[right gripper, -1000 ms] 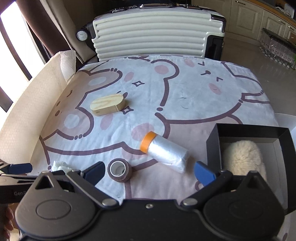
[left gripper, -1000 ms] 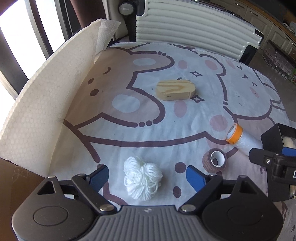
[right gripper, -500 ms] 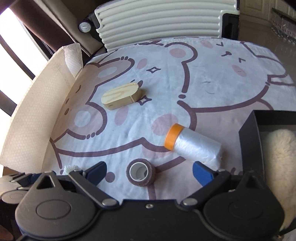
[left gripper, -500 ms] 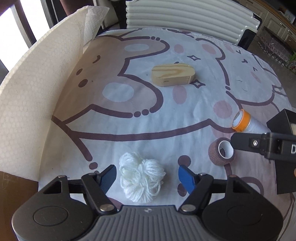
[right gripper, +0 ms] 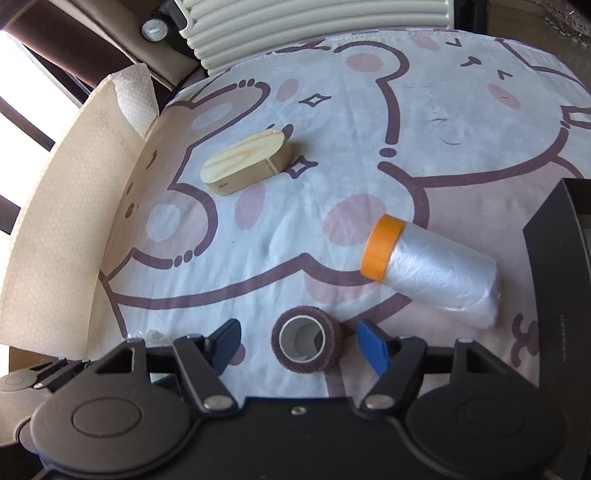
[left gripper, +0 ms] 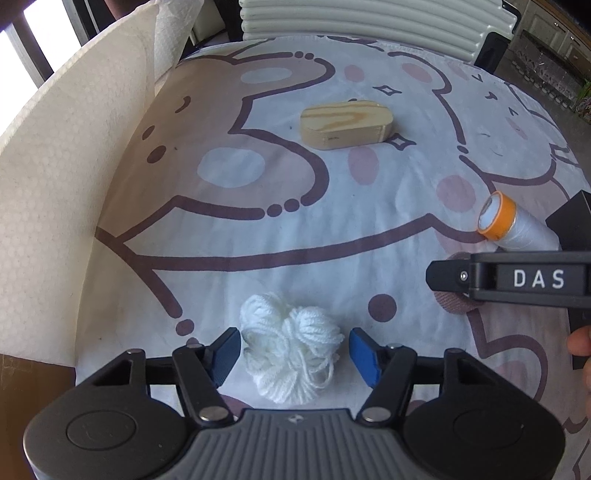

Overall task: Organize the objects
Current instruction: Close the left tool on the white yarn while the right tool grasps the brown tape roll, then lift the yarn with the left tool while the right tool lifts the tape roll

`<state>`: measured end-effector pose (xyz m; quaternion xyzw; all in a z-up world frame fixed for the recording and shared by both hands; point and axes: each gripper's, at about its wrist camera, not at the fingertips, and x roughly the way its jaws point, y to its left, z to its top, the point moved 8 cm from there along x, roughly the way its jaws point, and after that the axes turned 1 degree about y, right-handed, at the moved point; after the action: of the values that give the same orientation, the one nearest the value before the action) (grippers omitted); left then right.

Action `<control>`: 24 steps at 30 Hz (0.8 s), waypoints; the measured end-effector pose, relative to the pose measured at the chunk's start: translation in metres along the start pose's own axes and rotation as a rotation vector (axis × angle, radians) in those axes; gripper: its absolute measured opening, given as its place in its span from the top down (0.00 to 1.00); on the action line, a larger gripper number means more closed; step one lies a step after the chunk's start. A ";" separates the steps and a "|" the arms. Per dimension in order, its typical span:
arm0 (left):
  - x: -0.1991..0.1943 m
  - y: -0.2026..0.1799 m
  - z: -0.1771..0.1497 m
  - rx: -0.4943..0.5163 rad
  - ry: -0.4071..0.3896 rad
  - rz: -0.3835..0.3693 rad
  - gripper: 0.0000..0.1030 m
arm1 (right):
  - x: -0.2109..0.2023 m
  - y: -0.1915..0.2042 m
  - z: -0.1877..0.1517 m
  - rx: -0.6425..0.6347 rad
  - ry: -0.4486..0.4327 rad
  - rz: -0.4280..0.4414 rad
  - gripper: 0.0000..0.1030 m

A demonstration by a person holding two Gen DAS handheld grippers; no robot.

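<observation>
My left gripper is open, its blue fingers on either side of a white yarn ball on the bear-print cloth. My right gripper is open around a brown bandage roll that lies with its hollow core facing me. The right gripper's side also shows in the left wrist view, hiding most of the roll. A plastic film roll with an orange end lies just right of the bandage roll, also in the left wrist view. A wooden oval box sits farther back, also in the right wrist view.
A black box stands at the right edge. A white paper sheet rises along the left side of the cloth. A cream ribbed suitcase stands behind the table.
Both grippers moved forward and down. The yarn ball now sits between my left fingers and the bandage roll between my right fingers. The black box has slid toward the right frame edge.
</observation>
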<state>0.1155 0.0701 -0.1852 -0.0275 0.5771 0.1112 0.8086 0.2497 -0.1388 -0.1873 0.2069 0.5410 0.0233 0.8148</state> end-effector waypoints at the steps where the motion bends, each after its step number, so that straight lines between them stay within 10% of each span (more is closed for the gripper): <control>1: 0.001 0.001 0.000 -0.001 0.001 0.001 0.39 | 0.003 0.001 0.000 -0.011 0.006 -0.012 0.38; 7: 0.007 -0.001 0.001 0.002 0.016 -0.005 0.43 | 0.010 0.003 -0.001 -0.062 0.018 -0.061 0.56; 17: 0.009 0.001 0.002 -0.035 0.041 0.001 0.58 | 0.002 0.006 -0.002 -0.101 0.035 -0.052 0.58; 24: 0.016 0.004 -0.010 -0.051 0.105 -0.004 0.43 | 0.000 0.009 -0.006 -0.109 0.042 -0.052 0.57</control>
<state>0.1100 0.0747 -0.2037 -0.0551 0.6158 0.1229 0.7763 0.2465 -0.1292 -0.1864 0.1476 0.5611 0.0359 0.8137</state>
